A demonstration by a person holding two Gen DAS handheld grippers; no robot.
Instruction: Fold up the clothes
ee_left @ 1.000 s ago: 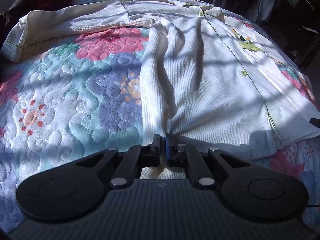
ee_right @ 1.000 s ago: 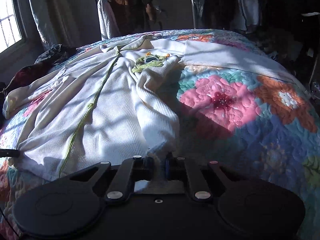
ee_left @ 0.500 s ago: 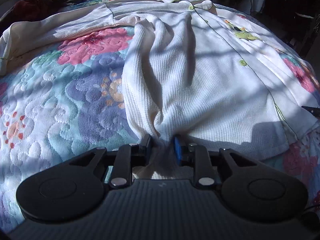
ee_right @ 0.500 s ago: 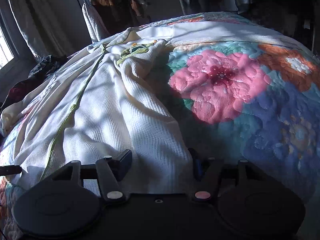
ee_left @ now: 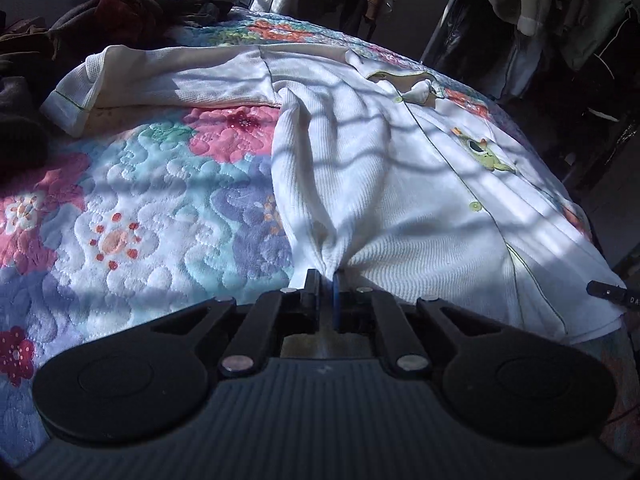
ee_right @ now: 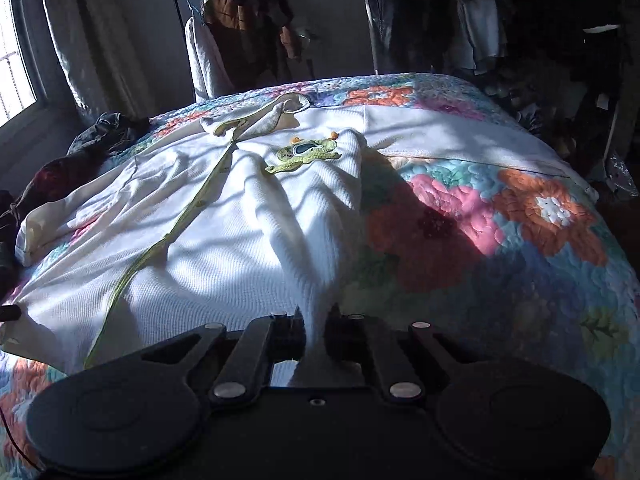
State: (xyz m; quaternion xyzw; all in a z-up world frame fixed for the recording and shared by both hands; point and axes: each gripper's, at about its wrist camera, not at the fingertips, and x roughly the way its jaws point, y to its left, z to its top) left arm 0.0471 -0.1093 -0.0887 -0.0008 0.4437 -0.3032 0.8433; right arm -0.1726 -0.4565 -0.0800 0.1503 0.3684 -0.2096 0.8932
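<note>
Both claws gripped the white shirt (ee_left: 400,200) at its hem, nearest the cameras. Left claw (ee_left: 326,284) stayed shut on the hem corner. Right claw (ee_right: 316,320), wide half a second earlier, had just closed on its bunched corner. Fabric tented up toward each claw; the shirt's collar end lay flat on the quilt (ee_left: 160,208). Judged: bottom-up fold starting.

Sun stripes the floral quilt (ee_right: 520,216); curtained window (ee_right: 12,52) at left, what looks like a clothes rack (ee_right: 248,20) behind.
</note>
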